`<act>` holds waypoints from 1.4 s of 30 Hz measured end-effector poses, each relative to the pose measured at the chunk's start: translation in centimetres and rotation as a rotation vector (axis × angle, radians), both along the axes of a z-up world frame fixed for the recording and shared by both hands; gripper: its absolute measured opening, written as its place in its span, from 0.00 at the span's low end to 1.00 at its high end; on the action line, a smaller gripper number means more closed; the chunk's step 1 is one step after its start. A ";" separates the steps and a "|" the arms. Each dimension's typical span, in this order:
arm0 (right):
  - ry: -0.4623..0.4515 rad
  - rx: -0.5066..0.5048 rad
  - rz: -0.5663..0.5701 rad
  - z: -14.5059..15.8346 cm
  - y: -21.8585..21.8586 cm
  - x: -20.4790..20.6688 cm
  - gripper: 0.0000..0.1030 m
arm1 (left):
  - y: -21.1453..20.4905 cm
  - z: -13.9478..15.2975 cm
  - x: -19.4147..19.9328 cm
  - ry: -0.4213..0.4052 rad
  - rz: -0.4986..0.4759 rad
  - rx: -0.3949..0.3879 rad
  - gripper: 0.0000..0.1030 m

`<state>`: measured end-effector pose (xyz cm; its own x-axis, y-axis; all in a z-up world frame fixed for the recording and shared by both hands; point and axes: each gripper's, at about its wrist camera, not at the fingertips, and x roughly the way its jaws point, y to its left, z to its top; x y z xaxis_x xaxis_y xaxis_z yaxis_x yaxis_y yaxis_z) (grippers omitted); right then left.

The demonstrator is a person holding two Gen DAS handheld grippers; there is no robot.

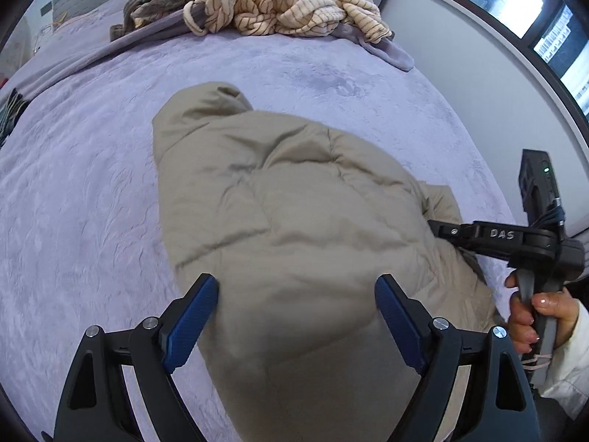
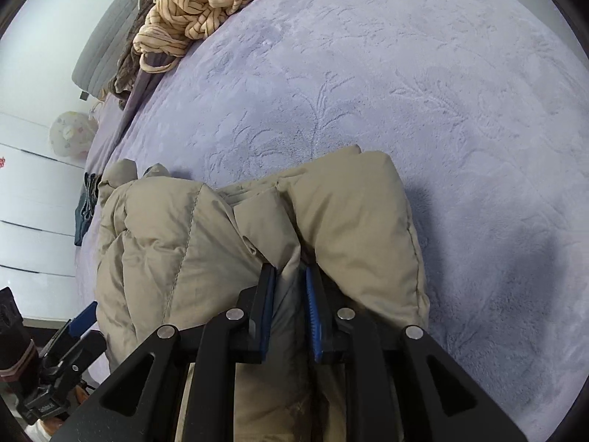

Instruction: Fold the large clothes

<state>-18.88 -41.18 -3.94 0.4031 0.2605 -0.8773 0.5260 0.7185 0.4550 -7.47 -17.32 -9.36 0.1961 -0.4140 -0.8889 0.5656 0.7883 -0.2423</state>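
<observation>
A beige puffer jacket (image 1: pixel 287 221) lies bundled on the lilac bedspread (image 1: pixel 92 169). My left gripper (image 1: pixel 296 291) is open, its blue pads wide apart over the jacket's near end, holding nothing. My right gripper (image 2: pixel 291 276) is shut on a fold of the jacket (image 2: pixel 331 213), the fabric pinched between its blue pads. In the left wrist view the right gripper (image 1: pixel 438 228) reaches into the jacket's right side, held by a hand (image 1: pixel 530 316). The left gripper's blue pad (image 2: pixel 84 316) shows at the lower left of the right wrist view.
A pile of cream striped clothes (image 1: pixel 279 3) over brown fabric lies at the far end of the bed. A grey headboard (image 2: pixel 106 51) stands behind it. A white wall and a dark window (image 1: pixel 522 7) are to the right. White drawers (image 2: pixel 33 199) stand beside the bed.
</observation>
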 end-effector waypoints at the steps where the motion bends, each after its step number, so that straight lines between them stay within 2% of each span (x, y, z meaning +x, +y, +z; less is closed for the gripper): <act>1: 0.001 -0.003 0.016 0.6 0.3 -0.3 0.21 | 0.4 -0.2 -0.4 0.009 0.013 0.004 0.85; 2: 0.004 -0.008 0.032 1.3 0.6 -0.7 0.24 | 0.8 -0.5 -0.8 0.025 0.028 0.002 0.85; 4: 0.001 -0.016 0.062 2.8 1.3 -2.0 0.41 | 1.6 -0.7 -1.5 0.048 0.047 -0.008 0.85; 5: -0.006 -0.021 0.074 3.4 1.7 -2.7 0.44 | 1.8 -0.8 -1.9 0.050 0.048 -0.006 0.85; 7: -0.008 -0.034 0.102 4.4 2.7 -4.4 0.44 | 2.2 -1.1 -2.6 0.054 0.043 0.006 0.91; 10: 0.027 -0.062 0.130 4.5 4.5 -7.1 0.44 | 2.9 -1.4 -3.2 0.082 0.046 0.000 0.91; 13: 0.113 -0.092 0.137 2.7 6.0 -8.7 0.43 | 3.5 -1.2 -3.7 0.094 0.047 -0.008 0.91; 17: 0.159 -0.113 0.104 1.0 7.2 -9.6 0.43 | 4.3 -0.9 -4.3 0.112 0.039 0.005 0.91; 23: 0.114 -0.159 0.051 4.7 7.7 -10.2 0.44 | 6.0 0.7 -5.2 0.088 0.022 0.022 0.91; 24: 0.101 -0.165 0.033 5.3 7.8 -10.5 0.45 | 6.3 0.9 -5.2 0.083 0.020 0.026 0.91; 27: 0.067 -0.167 -0.018 6.8 8.1 -11.1 0.58 | 7.4 1.4 -5.3 0.085 0.020 0.017 0.91; 29: 0.052 -0.170 -0.040 7.4 8.5 -11.6 0.59 | 8.1 1.6 -5.2 0.081 0.029 0.003 0.91; 30: 0.053 -0.175 -0.048 7.5 8.6 -11.6 0.60 | 8.4 1.6 -5.2 0.079 0.032 -0.001 0.98; 33: 0.051 -0.178 -0.053 7.8 8.7 -11.7 0.67 | 8.8 1.5 -4.8 0.080 0.040 -0.003 1.00; 35: 0.057 -0.184 -0.050 8.0 8.6 -11.5 0.67 | 8.8 1.4 -4.6 0.084 0.043 -0.004 1.00; 38: 0.063 -0.187 -0.041 7.8 8.0 -10.8 0.77 | 8.5 1.1 -4.1 0.096 0.051 -0.004 1.00; 42: 0.082 -0.164 -0.014 6.7 6.0 -9.6 0.77 | 7.5 0.5 -3.0 0.115 0.082 0.011 1.00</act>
